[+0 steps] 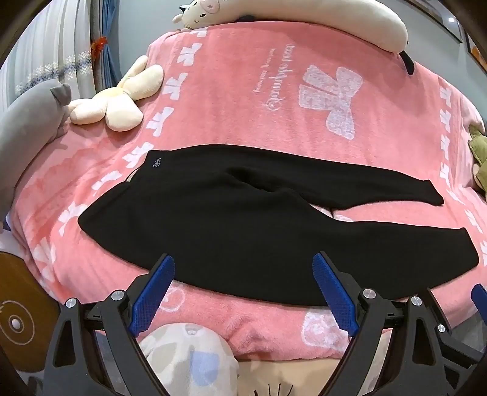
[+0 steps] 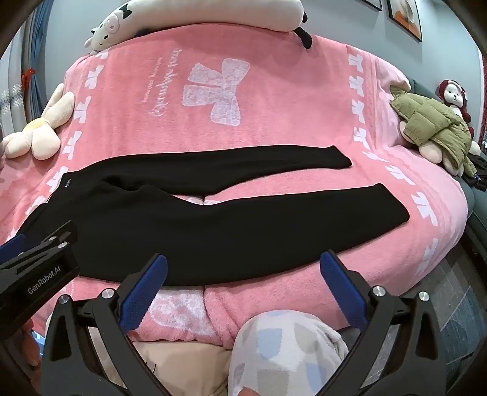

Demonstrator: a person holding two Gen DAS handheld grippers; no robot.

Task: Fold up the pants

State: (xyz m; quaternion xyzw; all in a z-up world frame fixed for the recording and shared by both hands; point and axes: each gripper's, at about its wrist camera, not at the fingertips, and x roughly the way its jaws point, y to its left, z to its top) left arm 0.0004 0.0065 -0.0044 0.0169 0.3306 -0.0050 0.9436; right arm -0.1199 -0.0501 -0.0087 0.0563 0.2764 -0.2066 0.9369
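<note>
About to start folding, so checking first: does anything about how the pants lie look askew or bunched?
Mostly flat, but the black pants have a rumpled fold at the crotch, and the legs splay apart toward the cuffs.

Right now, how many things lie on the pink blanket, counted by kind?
Black pants: 1
Plush toys: 4, namely the long white cat plush, the cream flower plush, the grey plush and the plush in the olive puffer jacket
Total: 5
</note>
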